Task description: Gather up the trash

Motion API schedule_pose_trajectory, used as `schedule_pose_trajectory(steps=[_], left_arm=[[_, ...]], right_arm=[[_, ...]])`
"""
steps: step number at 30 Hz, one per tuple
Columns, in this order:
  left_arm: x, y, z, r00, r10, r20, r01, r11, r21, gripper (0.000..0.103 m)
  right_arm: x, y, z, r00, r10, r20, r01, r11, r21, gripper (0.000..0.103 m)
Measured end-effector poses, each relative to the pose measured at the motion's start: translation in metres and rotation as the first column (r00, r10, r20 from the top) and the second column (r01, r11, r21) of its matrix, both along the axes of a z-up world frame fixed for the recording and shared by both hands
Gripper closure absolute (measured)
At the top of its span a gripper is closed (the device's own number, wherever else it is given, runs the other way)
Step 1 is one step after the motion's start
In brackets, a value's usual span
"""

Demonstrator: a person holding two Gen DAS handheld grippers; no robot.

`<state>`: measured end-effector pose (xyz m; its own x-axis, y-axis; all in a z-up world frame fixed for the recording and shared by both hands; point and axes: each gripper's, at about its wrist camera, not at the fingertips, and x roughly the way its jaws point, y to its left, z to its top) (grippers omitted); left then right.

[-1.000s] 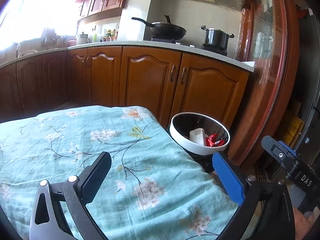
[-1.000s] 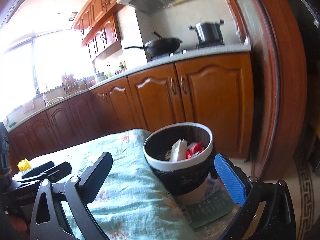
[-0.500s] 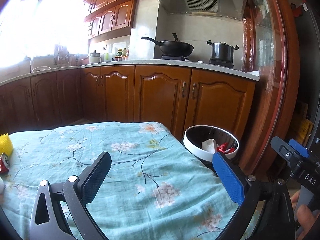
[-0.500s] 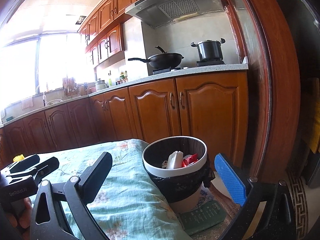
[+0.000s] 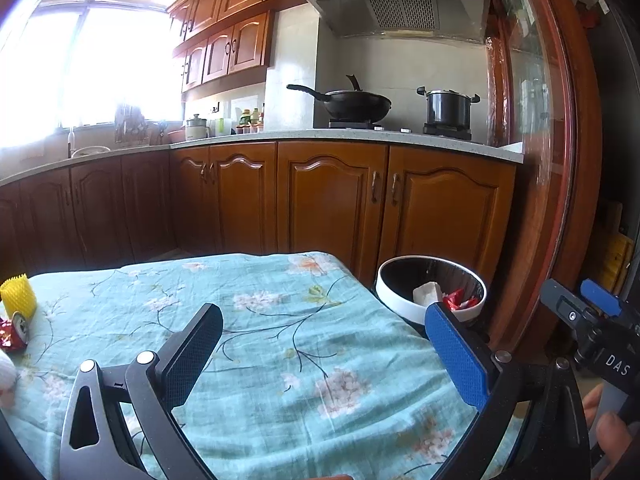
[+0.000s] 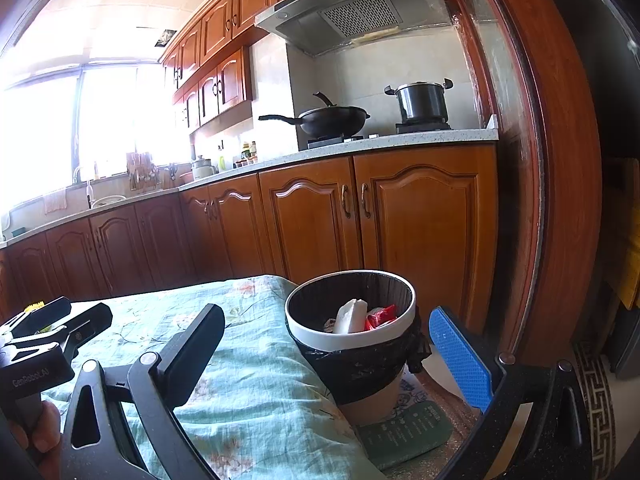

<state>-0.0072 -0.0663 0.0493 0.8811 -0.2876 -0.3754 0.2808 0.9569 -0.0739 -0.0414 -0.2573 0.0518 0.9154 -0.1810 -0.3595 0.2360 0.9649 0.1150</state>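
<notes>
Nearby, white-rimmed, black-lined trash bin (image 6: 349, 334) (white and red scraps inside), both grippers' fingers (image 5: 456, 356) wide apart, empty.

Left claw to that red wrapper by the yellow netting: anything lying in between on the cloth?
Nothing in the left wrist view: only bare floral tablecloth lies between the open left claw and the red wrapper beside the yellow netting.

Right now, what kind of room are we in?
A home kitchen, most likely: a wok and pot sit on a stove under a range hood, with wooden cabinets along the counter.
</notes>
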Motion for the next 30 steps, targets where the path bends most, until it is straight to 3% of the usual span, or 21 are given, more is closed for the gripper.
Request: schedule_pose_trajectory(steps=[30], left_arm=[[0.008, 0.017, -0.004, 1.000, -0.008, 0.019, 0.008, 1.000, 0.004, 0.001]], right_arm=[[0.003, -0.002, -0.001, 1.000, 0.016, -0.005, -0.016, 1.000, 0.022, 0.000]])
